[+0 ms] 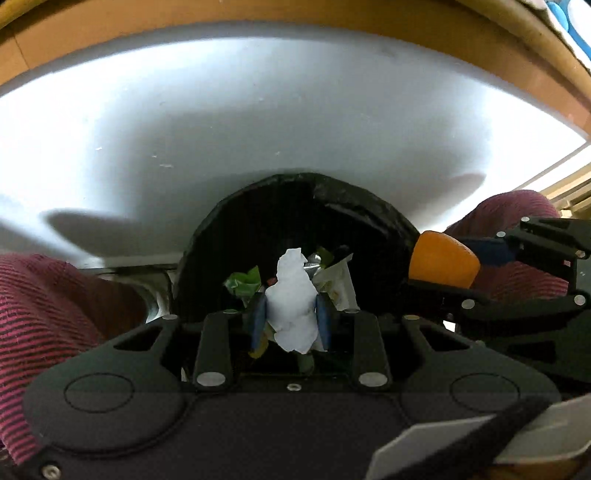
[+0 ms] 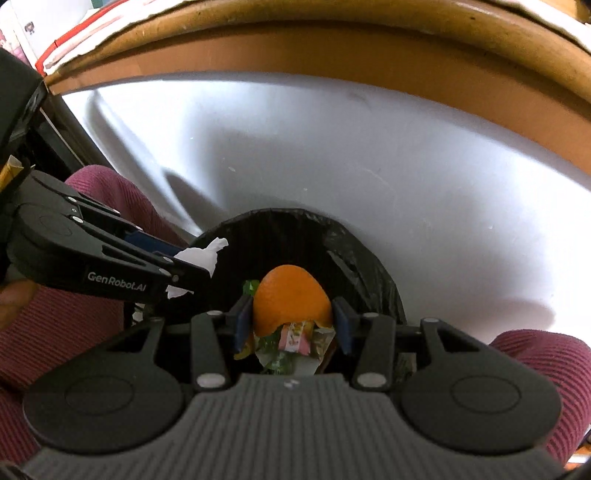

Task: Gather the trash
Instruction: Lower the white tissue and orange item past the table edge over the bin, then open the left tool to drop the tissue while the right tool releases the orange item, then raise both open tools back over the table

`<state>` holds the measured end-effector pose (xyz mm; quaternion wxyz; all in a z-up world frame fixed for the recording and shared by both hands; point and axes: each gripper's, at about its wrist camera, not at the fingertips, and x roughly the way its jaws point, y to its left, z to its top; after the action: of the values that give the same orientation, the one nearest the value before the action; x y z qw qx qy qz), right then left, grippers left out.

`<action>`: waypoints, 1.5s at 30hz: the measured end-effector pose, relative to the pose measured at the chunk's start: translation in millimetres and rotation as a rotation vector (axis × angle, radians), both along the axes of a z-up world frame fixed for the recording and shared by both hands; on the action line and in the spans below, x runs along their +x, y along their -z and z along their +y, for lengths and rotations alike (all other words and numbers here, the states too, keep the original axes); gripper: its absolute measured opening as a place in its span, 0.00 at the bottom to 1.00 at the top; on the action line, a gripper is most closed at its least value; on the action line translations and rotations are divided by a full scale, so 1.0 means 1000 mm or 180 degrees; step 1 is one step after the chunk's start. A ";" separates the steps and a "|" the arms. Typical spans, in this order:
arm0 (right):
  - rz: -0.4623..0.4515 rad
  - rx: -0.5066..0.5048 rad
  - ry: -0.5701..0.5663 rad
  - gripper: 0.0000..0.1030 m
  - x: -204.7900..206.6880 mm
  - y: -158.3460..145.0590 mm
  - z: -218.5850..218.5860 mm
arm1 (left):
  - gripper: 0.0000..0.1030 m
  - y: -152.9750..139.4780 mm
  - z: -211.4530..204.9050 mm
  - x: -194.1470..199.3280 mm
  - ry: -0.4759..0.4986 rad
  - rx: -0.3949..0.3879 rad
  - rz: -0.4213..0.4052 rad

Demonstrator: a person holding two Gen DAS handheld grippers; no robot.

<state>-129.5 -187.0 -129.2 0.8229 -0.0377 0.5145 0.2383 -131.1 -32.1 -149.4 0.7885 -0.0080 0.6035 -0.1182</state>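
Observation:
Between its blue pads my left gripper (image 1: 291, 317) pinches a crumpled white paper scrap (image 1: 293, 295), right above the mouth of a black bag-lined bin (image 1: 369, 208). The right gripper (image 2: 291, 325) is shut on an orange peel (image 2: 291, 299) over the same bin (image 2: 358, 258). Green and pink wrappers (image 2: 295, 338) lie inside the bin, and green ones (image 1: 242, 284) show beside the paper. In the left wrist view the right gripper (image 1: 465, 273) and its peel (image 1: 439, 262) hover at the bin's right rim. The right wrist view shows the left gripper (image 2: 195, 267) with the paper (image 2: 201, 256) at the bin's left rim.
The bin stands against a white surface (image 1: 258, 129) bordered by a wooden edge (image 1: 369, 22). A person's legs in maroon ribbed cloth (image 1: 44, 314) flank the bin on both sides (image 2: 535, 354). A cardboard flap (image 2: 258, 62) runs along the top of the right wrist view.

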 end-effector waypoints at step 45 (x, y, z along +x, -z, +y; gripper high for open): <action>-0.0556 0.0394 -0.0038 0.74 -0.002 -0.081 -0.023 | 0.66 -0.096 0.013 -0.002 0.0132 -0.0147 -0.0738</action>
<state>-131.9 -209.5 -47.7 0.8639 -0.0105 0.4248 0.2703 -133.4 -19.4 -53.0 0.8500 0.0000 0.5054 -0.1486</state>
